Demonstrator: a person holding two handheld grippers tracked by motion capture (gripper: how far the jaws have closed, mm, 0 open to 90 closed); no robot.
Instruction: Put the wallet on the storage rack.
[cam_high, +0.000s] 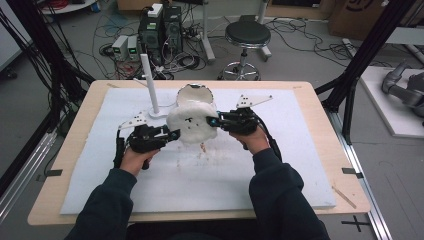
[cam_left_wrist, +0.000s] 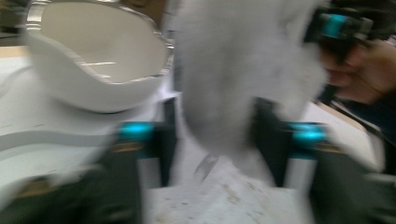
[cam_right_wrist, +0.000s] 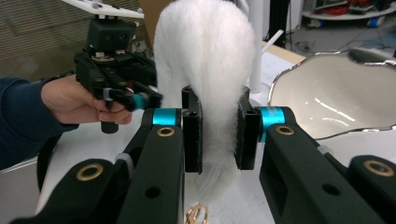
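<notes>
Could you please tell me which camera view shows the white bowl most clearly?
The right gripper view: the white bowl is sharp, its wavy rim and glossy inside visible. The left gripper view blurs it; the high view half hides it behind the fluffy item.

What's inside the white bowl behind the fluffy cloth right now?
The bowl looks empty: its glossy inside shows bare in both gripper views. In the high view the fluffy cloth, pinched by the right gripper, covers the bowl's near side, so that part stays unseen.

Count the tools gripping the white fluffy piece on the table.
2: the left tool grips the fluffy piece at its left edge, and the right tool pinches its right edge.
</notes>
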